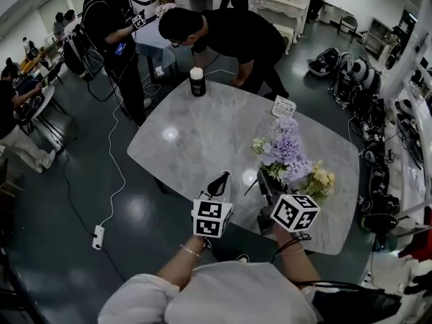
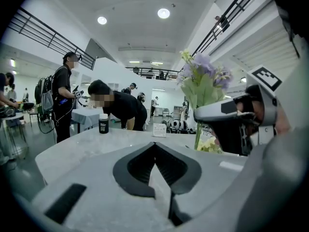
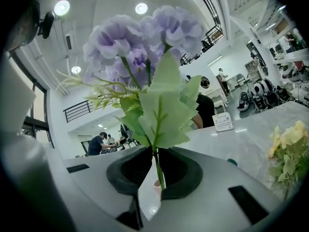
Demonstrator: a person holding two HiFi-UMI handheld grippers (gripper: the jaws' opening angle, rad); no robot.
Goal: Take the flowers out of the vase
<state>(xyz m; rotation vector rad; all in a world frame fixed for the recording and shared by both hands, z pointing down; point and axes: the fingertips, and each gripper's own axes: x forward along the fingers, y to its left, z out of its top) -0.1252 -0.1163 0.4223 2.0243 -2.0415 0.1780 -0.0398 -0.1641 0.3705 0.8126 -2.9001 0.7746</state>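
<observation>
Over the near right part of the grey marble-look oval table (image 1: 202, 133), the right gripper (image 3: 157, 177) pinches the purple artificial hydrangea spray (image 3: 145, 37) by its thin green stem (image 3: 155, 163), which stands upright with the blooms on top. A pale yellow flower bunch (image 1: 320, 179) sits just beside it. The left gripper (image 2: 155, 146) is closed on nothing. A black bottle (image 1: 197, 82) stands capped at the far edge.

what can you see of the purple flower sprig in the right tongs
The pale purple flower sprig has several rounded, ruffled lilac heads on thin green stems, broad serrated pale-green leaves and wispy side twigs; it looks artificial. It stands upright, its thin stem pinched between the right tongs, above the grey marble-look table. The small yellow flower bunch sits apart to its right.
</observation>
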